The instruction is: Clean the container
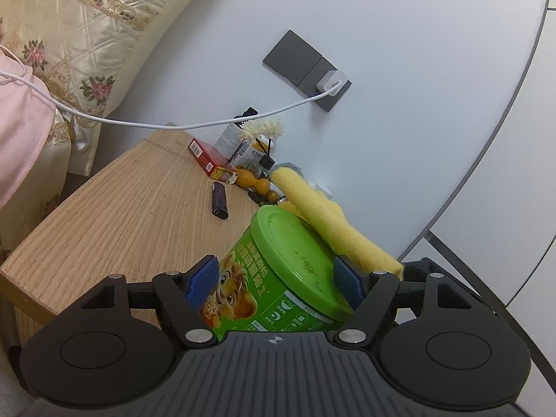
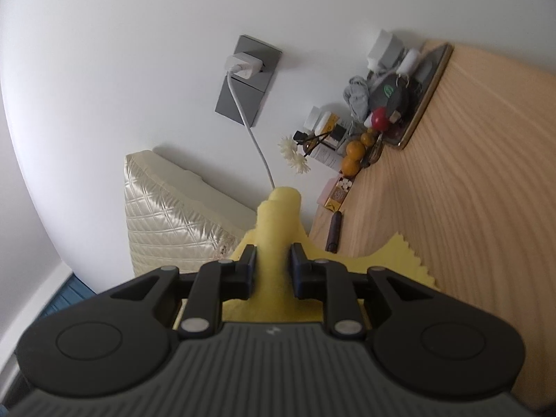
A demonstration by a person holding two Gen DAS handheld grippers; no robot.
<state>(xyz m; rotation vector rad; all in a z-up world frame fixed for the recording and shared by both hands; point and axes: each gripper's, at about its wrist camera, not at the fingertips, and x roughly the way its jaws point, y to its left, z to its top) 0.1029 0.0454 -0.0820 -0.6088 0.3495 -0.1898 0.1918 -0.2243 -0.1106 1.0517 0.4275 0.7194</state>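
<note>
- My left gripper (image 1: 276, 279) is clamped on the green container (image 1: 278, 278), one blue pad (image 1: 203, 279) on each side of its body just under the lid.
- The container is a round tin with a cartoon lion cub on its label and a green plastic lid (image 1: 295, 250); it sits tilted between the fingers, held over the near right part of the wooden bedside table (image 1: 114, 215).
- My right gripper (image 2: 272, 267) is clenched around a rolled yellow cloth (image 2: 278, 232); the roll sticks out forward past the fingertips, and loose cloth with a zigzag edge spreads below and to the right.
- In the left wrist view the yellow cloth (image 1: 330, 219) lies across the far right rim of the lid, touching it.
- A dark lighter (image 1: 219, 201) lies on the table, left of the container and apart from it.
- Farther back along the wall I see a red cigarette pack (image 1: 205, 154), an orange gourd (image 1: 257, 180) and white flowers (image 1: 262, 128).
- A white charger (image 1: 332, 83) is plugged into the grey wall socket (image 1: 305, 69); its cable (image 1: 173, 125) runs left toward a quilted satin cushion (image 1: 87, 24).
</note>
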